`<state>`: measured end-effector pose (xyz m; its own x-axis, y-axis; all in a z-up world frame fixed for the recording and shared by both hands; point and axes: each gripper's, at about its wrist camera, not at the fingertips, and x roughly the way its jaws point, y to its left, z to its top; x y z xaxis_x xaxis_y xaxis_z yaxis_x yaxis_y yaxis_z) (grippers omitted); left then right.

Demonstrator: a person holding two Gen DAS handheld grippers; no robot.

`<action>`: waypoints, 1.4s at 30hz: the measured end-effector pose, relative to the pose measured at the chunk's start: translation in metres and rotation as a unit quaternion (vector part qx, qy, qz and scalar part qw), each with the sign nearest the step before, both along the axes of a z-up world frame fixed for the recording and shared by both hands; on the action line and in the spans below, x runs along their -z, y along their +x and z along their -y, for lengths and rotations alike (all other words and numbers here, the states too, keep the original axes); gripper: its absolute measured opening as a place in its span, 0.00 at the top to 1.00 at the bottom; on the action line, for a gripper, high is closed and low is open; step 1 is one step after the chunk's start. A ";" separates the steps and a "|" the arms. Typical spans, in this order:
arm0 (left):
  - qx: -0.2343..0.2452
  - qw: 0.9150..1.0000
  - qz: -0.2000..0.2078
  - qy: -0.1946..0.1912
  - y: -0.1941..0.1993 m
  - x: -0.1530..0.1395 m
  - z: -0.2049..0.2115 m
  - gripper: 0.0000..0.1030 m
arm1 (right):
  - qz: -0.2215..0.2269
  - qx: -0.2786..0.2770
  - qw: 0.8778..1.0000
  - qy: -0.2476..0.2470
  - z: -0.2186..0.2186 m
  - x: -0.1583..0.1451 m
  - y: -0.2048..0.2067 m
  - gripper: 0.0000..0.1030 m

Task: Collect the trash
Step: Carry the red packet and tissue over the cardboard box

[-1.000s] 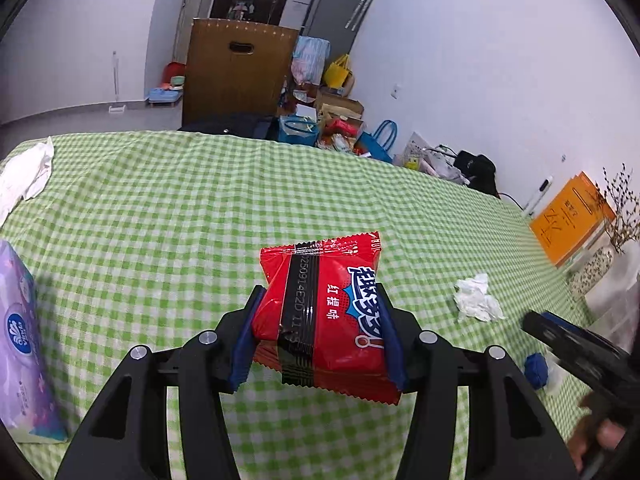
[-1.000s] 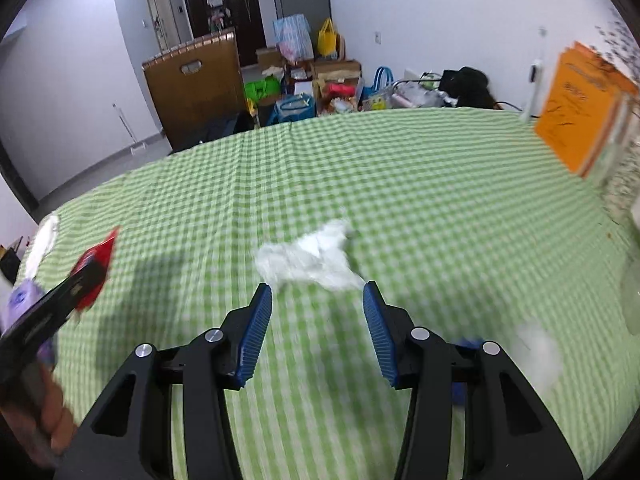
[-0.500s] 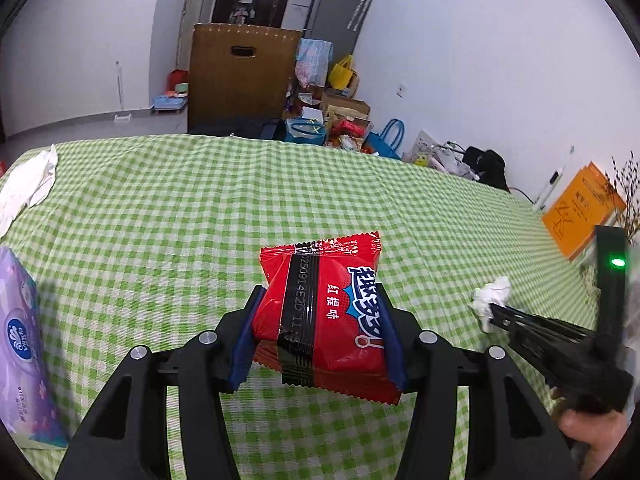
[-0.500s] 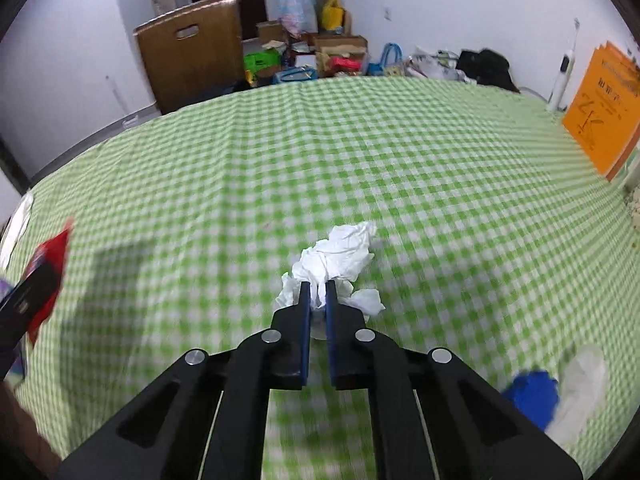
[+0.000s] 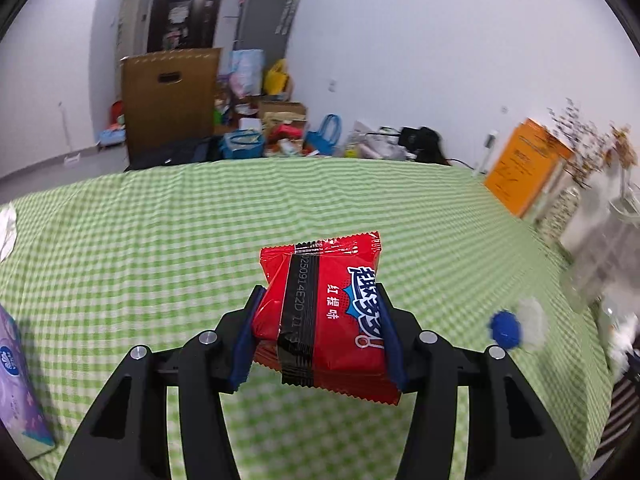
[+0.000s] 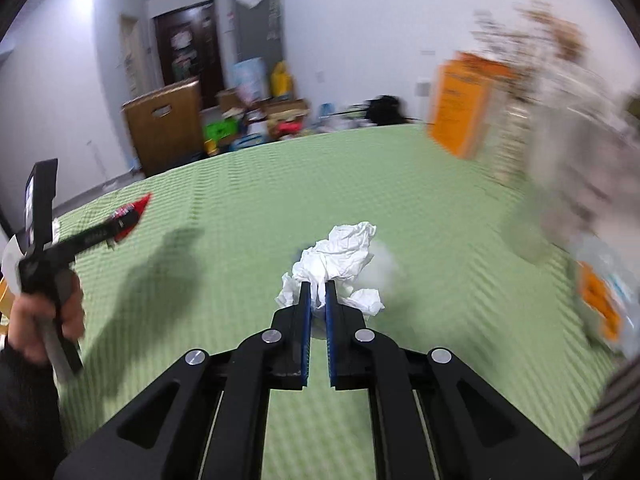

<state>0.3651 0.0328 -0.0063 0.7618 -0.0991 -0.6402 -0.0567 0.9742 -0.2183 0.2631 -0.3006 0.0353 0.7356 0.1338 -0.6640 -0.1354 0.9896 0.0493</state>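
My left gripper (image 5: pixel 320 312) is shut on a red snack packet (image 5: pixel 326 312) and holds it above the green checked tablecloth (image 5: pixel 160 248). My right gripper (image 6: pixel 316 292) is shut on a crumpled white tissue (image 6: pixel 340 256) and holds it above the cloth. In the right wrist view the left gripper (image 6: pixel 120 222) with the red packet shows at the far left, held by a hand. A blue scrap (image 5: pixel 505 330) and a white scrap (image 5: pixel 530 322) lie together on the cloth at the right.
A purple tissue pack (image 5: pixel 16 380) lies at the left edge, a white cloth (image 5: pixel 6 228) further back. An orange box (image 5: pixel 524 168), a vase with dried twigs (image 5: pixel 568 200) and a glass jar (image 5: pixel 600 256) stand along the right edge. A clear wrapper with orange print (image 6: pixel 608 304) lies at the right.
My right gripper closed on the white tissue and lifted it off the cloth, swinging right. My left gripper kept the red packet and turned toward the right side of the table.
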 end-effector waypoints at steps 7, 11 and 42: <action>0.120 0.992 0.035 -0.026 -0.040 -0.041 0.083 0.51 | -0.011 0.124 0.992 -0.002 0.142 0.001 -0.122 0.93; 0.198 0.979 0.031 -0.041 -0.064 -0.048 0.141 0.51 | -0.056 0.173 0.983 -0.005 0.204 0.020 -0.192 0.93; 0.571 0.818 -0.060 0.046 -0.250 0.012 0.495 0.51 | -0.249 0.171 0.947 0.111 0.300 0.180 -0.320 0.93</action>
